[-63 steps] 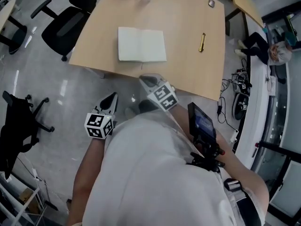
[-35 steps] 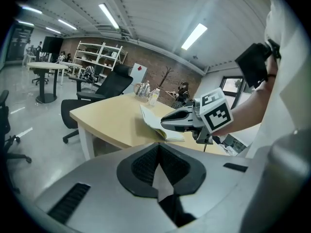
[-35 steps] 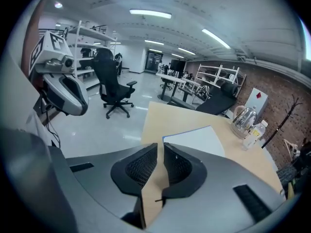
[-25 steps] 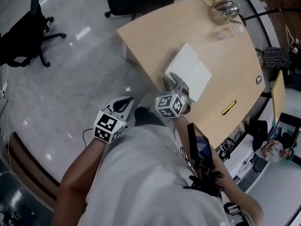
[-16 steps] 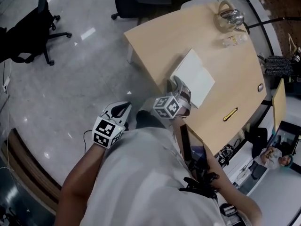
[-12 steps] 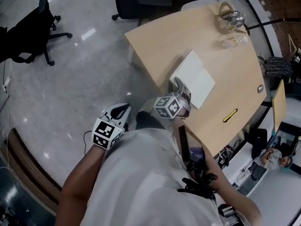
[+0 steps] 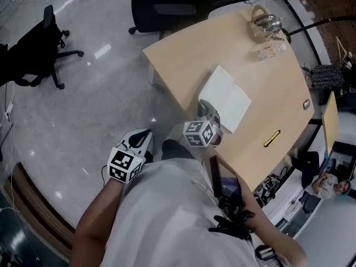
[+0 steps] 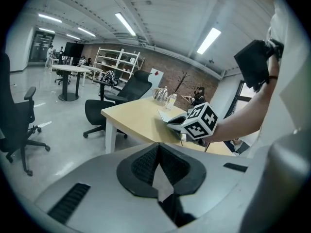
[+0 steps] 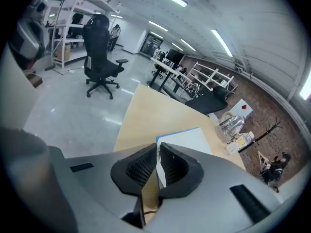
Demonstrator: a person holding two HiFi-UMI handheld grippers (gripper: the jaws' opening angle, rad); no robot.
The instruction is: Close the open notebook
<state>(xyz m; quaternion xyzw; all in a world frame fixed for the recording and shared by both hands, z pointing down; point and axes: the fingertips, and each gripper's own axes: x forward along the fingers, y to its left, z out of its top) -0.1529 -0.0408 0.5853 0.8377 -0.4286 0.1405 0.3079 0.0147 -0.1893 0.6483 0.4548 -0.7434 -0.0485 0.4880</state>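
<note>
The open notebook lies with white pages up on the light wood table, close to the table's near edge. My right gripper is at the notebook's near corner. In the right gripper view its jaws are closing to a thin slit, with the notebook's white, blue-edged page caught between the pads. My left gripper hangs over the floor left of the table, shut and empty. The left gripper view also shows the right gripper's marker cube by the notebook.
A glass teapot and a small clear bottle stand at the table's far end. A gold pen lies right of the notebook, and a small round object beyond it. Black office chairs stand on the glossy floor.
The right gripper's jaws, wide open at the notebook's corner half a second ago, have come together on its edge. The left gripper has drifted slightly. The head view has shifted a little.
</note>
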